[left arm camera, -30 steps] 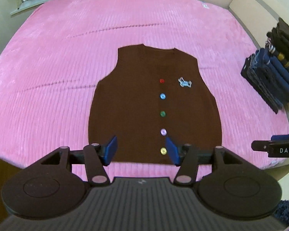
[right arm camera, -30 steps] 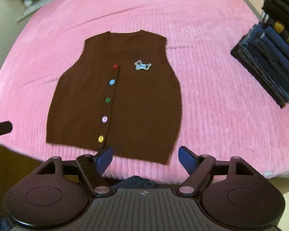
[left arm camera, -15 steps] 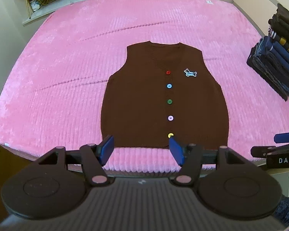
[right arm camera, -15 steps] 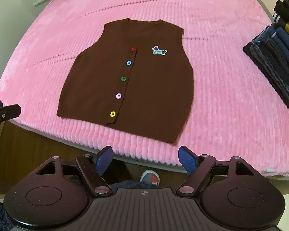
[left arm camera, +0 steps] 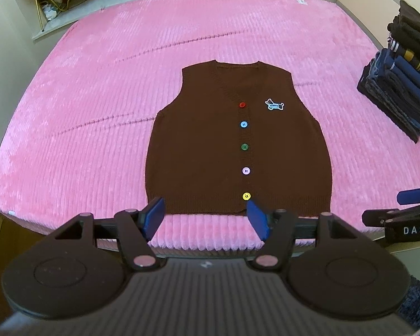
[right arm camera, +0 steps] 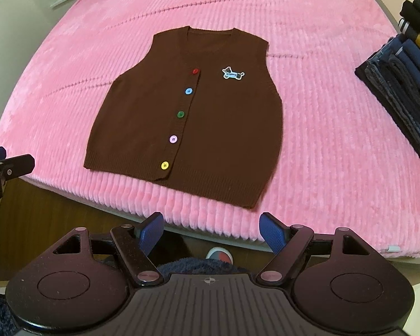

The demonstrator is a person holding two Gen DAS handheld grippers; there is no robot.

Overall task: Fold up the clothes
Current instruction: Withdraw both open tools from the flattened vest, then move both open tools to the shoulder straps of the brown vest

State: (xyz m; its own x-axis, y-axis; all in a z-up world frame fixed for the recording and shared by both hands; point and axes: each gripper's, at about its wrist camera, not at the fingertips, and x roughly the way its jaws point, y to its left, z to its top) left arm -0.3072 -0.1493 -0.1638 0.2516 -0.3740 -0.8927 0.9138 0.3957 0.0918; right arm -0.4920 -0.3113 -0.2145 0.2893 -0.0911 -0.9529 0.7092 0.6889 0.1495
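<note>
Left gripper (left arm camera: 205, 218): jaws apart and just been opening wider, nothing between them, hanging over the near edge of the pink bed cover (left arm camera: 98, 112). Just past those jaws, a brown vest (left arm camera: 210, 145) lying flat, five colored buttons (left arm camera: 244, 147) up its front, a small dog patch (left arm camera: 274, 104) beside the top one. Right gripper (right arm camera: 212, 231): jaws wide and empty, short of the bed edge, vest ahead and a bit left, stack of folded clothes (right arm camera: 400, 89) far off to the right.
</note>
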